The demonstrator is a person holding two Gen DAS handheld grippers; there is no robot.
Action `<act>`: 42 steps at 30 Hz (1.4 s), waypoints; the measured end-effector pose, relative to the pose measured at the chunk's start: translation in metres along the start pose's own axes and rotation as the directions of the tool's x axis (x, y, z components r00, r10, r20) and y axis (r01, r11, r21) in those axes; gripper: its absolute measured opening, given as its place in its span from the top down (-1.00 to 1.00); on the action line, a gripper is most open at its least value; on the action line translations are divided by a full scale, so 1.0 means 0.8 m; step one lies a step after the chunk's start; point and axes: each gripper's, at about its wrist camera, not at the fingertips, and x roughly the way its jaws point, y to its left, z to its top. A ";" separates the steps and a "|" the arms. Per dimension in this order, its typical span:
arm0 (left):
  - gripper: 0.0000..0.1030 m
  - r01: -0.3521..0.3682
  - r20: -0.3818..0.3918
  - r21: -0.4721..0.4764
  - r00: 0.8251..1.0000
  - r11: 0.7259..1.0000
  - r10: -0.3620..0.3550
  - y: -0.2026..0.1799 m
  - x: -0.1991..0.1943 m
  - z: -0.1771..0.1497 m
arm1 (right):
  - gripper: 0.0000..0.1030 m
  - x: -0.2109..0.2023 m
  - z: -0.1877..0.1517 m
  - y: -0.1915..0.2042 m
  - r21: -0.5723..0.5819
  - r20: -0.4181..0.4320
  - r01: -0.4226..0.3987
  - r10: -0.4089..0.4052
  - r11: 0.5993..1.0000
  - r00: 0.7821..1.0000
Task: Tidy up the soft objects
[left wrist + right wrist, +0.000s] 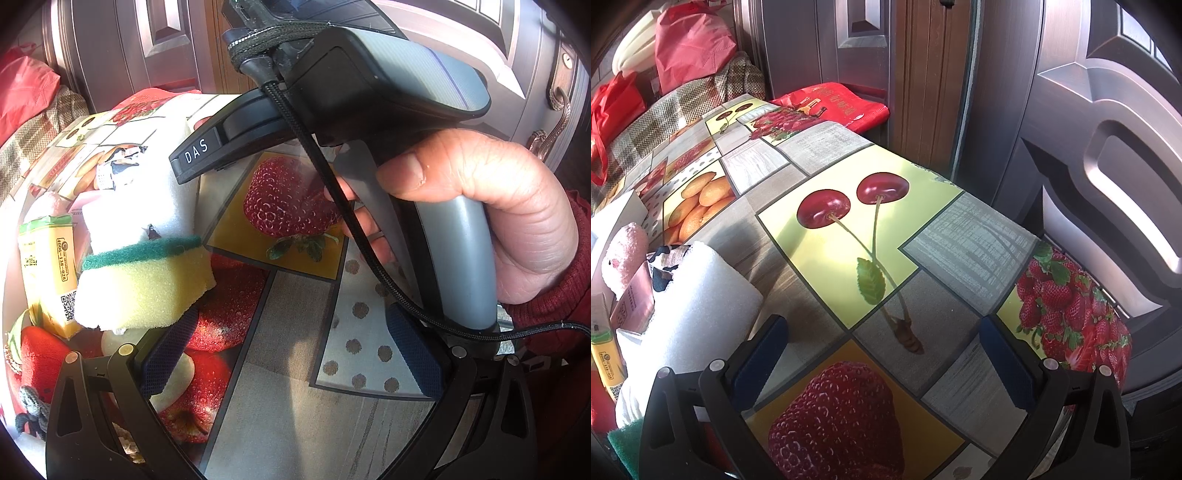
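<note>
A yellow sponge with a green scouring top (147, 284) lies on the fruit-print tablecloth (280, 369), just beyond my left gripper's left finger. A white foam block (147, 199) lies behind it; it also shows in the right wrist view (698, 302). A pink plush item (626, 254) lies further left. My left gripper (291, 354) is open and empty above the cloth. My right gripper (882, 354) is open and empty over the strawberry print; its handle (388, 110), held in a hand, crosses the left wrist view.
A yellow carton (50, 269) stands left of the sponge, with a small pink box (633, 299) nearby. Red bags (690, 44) and a checked cloth (683, 107) lie past the table's far end. A brown door (1108, 166) stands close on the right.
</note>
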 end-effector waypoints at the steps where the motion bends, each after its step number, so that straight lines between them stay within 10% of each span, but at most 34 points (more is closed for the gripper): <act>1: -0.99 0.000 0.000 0.000 1.000 1.000 0.000 0.000 0.000 0.000 | -1.00 -0.001 0.000 -0.001 -0.004 -0.002 -0.007 0.007 1.000 1.000; 9: -0.99 -0.003 0.000 0.002 1.000 1.000 0.003 0.000 -0.001 0.002 | -1.00 -0.017 -0.002 -0.035 0.081 0.048 -0.117 0.114 0.990 0.992; 21: -0.99 0.023 0.094 0.007 0.995 1.000 -0.023 -0.008 -0.029 -0.003 | -1.00 -0.106 0.017 -0.093 0.124 0.395 -0.280 0.212 0.952 0.894; 23: -0.99 0.048 0.172 -0.001 0.984 0.999 -0.047 -0.007 -0.061 -0.005 | -1.00 -0.110 0.013 -0.100 0.120 0.434 -0.348 0.266 0.930 0.860; 28: -0.99 0.037 0.366 -0.063 0.931 0.997 -0.011 0.014 -0.158 -0.022 | -1.00 -0.147 0.003 -0.137 0.062 0.678 -0.580 0.392 0.812 0.622; 34: -0.99 -0.090 0.461 -0.274 0.862 0.958 0.213 0.076 -0.251 -0.081 | -1.00 -0.165 0.010 -0.128 -0.013 0.690 -0.572 0.421 0.820 0.589; 42: -0.99 -0.293 0.297 -0.549 0.807 0.783 0.510 0.138 -0.301 -0.206 | -1.00 -0.164 0.004 -0.097 -0.193 0.593 -0.628 0.600 0.754 0.537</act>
